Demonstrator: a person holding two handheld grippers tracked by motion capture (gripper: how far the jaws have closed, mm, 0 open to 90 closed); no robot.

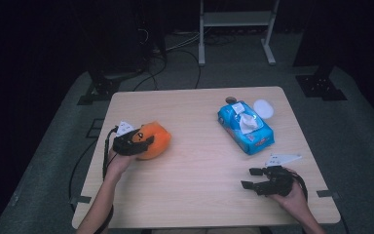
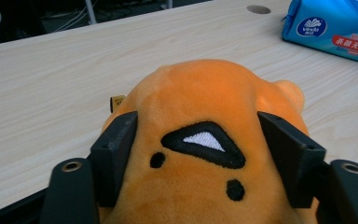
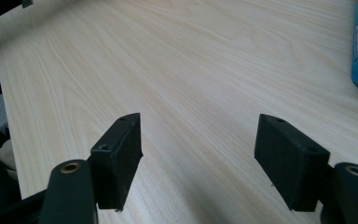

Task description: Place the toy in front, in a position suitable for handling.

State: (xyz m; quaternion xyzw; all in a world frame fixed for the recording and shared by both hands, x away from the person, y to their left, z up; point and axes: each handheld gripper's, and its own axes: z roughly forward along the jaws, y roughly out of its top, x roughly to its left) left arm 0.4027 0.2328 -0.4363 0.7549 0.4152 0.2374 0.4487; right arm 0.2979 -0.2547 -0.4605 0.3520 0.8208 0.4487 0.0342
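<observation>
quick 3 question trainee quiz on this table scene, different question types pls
1. True or false: the left tongs are closed on the orange plush toy.
2. What sits beside the blue tissue pack at the table's far side? A) white lid B) red cup C) spoon
3. Fill in: the right tongs are ____, with nothing between them.

Key: 1 true; 2 A, the white lid; 3 open.

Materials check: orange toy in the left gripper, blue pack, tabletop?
Orange toy: plush fabric, short fuzzy matte pile, embroidered black and white marks; the left gripper dents its sides, so it is likely soft-stuffed.
Blue pack: glossy printed plastic film with sheen; a white tissue pokes out.
Tabletop: light wood grain, smooth and matte, probably laminate.
</observation>
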